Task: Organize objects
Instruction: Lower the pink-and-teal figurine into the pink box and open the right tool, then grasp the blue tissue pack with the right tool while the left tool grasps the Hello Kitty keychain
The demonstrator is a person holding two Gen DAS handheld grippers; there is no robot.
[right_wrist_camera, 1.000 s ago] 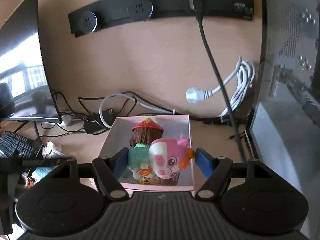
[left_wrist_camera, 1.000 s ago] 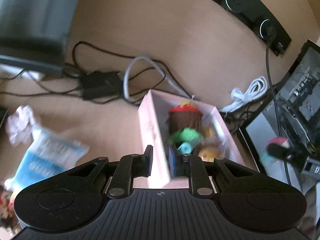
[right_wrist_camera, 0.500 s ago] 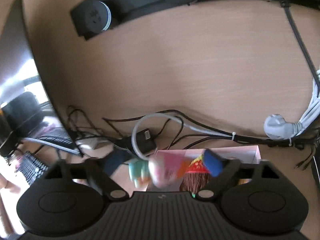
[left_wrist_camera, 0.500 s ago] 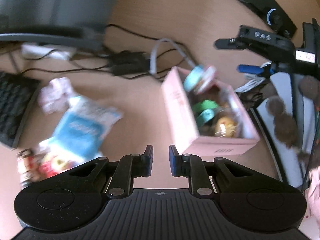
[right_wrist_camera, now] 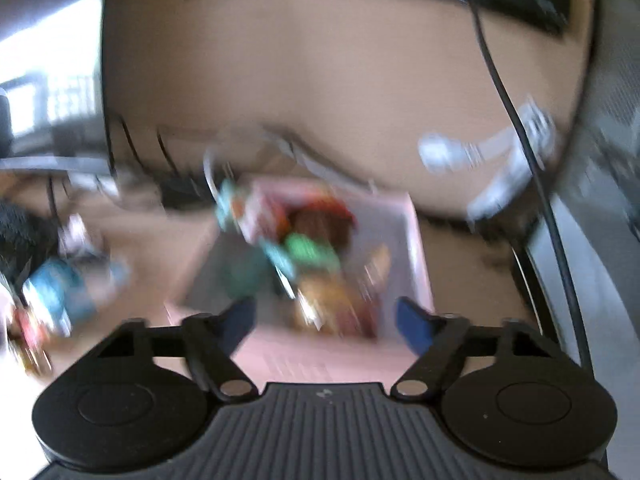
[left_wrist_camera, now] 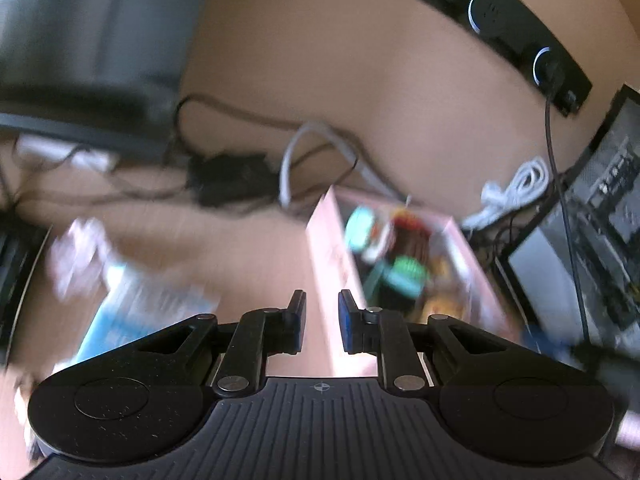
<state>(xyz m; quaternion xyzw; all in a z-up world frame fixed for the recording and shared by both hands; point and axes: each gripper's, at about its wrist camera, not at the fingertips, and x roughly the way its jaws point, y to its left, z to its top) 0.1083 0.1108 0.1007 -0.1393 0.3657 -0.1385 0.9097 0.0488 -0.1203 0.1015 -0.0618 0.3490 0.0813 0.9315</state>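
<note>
The pink box is sitting on the bench, holding blurred toys. The right tool is hanging above it, fingers wide apart and empty. The left tool, fingers narrowly apart and empty, is hovering beside the box wall. Judging by this, a drop-off is finishing; next comes fetching the blue packet.

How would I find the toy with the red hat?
Find the pink box on the tan desk, right of the black cables. The brown figure stands inside near the back; only it has a red hat and a green collar.
</note>
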